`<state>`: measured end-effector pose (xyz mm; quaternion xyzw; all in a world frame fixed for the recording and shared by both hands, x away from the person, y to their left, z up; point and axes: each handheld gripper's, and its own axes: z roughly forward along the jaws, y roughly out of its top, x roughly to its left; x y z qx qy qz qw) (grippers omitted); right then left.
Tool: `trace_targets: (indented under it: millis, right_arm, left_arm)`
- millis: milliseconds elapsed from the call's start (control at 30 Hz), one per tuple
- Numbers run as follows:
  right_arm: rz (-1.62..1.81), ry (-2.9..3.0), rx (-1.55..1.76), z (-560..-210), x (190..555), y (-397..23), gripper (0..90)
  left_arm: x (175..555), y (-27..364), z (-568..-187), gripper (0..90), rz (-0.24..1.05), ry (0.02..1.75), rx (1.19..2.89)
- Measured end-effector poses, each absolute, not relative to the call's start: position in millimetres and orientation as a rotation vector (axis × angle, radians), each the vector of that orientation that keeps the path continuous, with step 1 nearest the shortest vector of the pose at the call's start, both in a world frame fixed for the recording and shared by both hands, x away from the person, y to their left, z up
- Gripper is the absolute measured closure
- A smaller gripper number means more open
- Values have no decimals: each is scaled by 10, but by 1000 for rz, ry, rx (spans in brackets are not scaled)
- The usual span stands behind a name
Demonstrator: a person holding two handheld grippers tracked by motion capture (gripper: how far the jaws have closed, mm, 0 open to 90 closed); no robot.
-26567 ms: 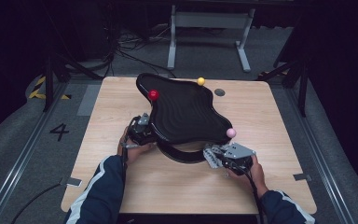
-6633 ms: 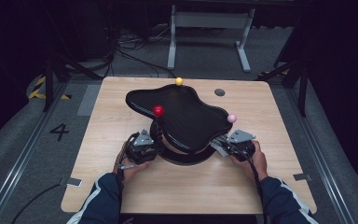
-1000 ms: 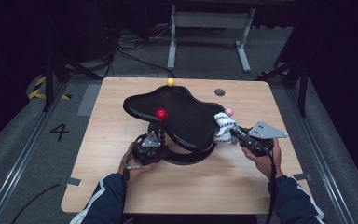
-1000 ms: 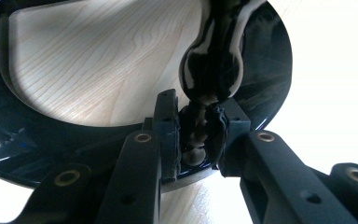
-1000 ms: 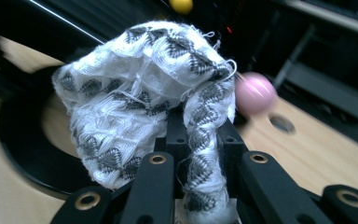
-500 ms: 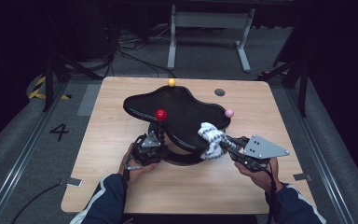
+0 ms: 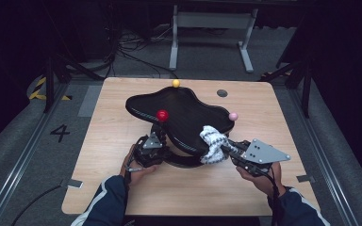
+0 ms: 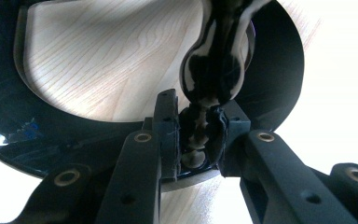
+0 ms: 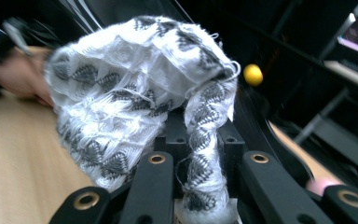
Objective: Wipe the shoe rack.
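Observation:
A glossy black stand with a wavy top [image 7: 184,113] sits mid-table, with a yellow ball [image 7: 176,83], a red ball [image 7: 162,115] and a pink ball [image 7: 233,116] at its tips. My left gripper [image 7: 156,146] is under the top's near left side. In the left gripper view it [image 8: 198,135] is shut on the stand's shiny black stem [image 8: 209,70] above the ring base. My right gripper [image 7: 226,148] is shut on a white-and-grey patterned cloth [image 7: 213,143] bunched against the top's near right edge. In the right gripper view the cloth [image 9: 140,98] bulges above my right gripper [image 9: 200,154].
The wooden table [image 7: 122,127] has bare room on the left, right and near sides. A dark round hole [image 7: 222,93] lies near its far edge. Cables and a metal frame [image 7: 212,28] sit on the floor beyond. The other hand [image 9: 18,79] shows blurred behind the cloth.
My right gripper has carried the cloth from beside the pink ball toward me and slightly left along the black top's edge. The left gripper and stand have stayed put.

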<state>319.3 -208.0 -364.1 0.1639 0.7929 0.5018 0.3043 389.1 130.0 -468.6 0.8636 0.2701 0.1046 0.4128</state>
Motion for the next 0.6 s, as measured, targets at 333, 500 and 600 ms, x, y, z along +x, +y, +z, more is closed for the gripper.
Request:
trace_targets:
  millis: [333,500,600]
  right_arm:
    - [1235,2128,606,-3842,3425,-2231,797]
    - [1314,2116,441,-3646,3138,-2117,794]
    - [1357,2110,377,-3523,2975,-2044,793]
  left_arm:
    - [3885,1275,-4687,743,268,668,2178]
    - [3879,1269,-4686,744,273,677,2177]
    - [3871,1261,-4690,744,280,687,2169]
